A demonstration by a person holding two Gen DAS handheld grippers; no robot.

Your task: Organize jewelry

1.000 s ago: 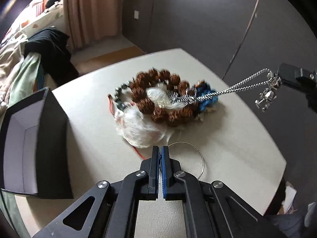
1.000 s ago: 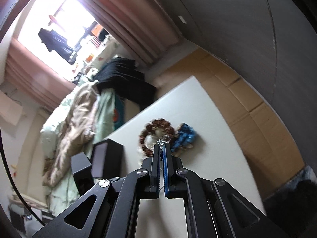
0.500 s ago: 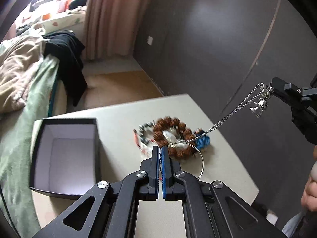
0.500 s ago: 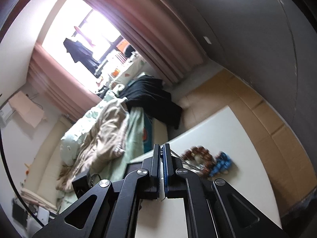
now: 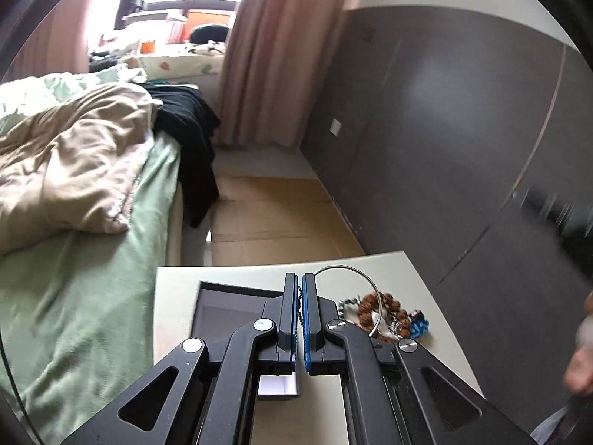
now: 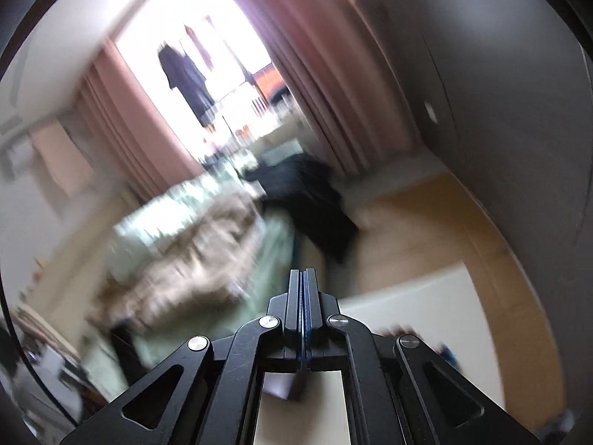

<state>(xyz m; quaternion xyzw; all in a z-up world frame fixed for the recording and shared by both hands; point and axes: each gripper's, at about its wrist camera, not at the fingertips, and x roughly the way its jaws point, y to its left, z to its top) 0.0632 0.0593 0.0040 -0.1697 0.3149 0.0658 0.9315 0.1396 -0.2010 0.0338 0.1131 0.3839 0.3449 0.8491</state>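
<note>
We held the left gripper (image 5: 300,278) with its two black fingers and blue pads pressed together, pinching the thin silver wire ring (image 5: 365,285) at the fingertips. The ring was a plain, bright metal hoop that sprang from the tip of the pads, arched up and out to the right of the fingers, then curved down toward the gripper's right linkage, where we lost sight of its lower end. Below and to the right of that gripper, seen partly through the hoop, lay the rest of the jewelry in one small heap on the pale table (image 5: 415,270): a bracelet of rough brown beads (image 5: 385,304), something white (image 5: 378,317) tucked inside it, a strand of small dark and light beads (image 5: 348,302) on its near-left edge, and a blue piece (image 5: 418,326) on its far-right edge. We could not tell how these pieces were tangled. Just left of the fingers and passing behind them sat the open black box (image 5: 229,307), its grey inside facing up. At the right edge of that view a blurred hand (image 5: 582,352) showed. The right gripper (image 6: 303,274) had its fingers shut tight, with only a thin blue line of pad between them; its view was heavily blurred, and we could not make out anything held at the tip. Beneath it we saw the pale table (image 6: 426,307) and blurred specks of the heap to its right.
</note>
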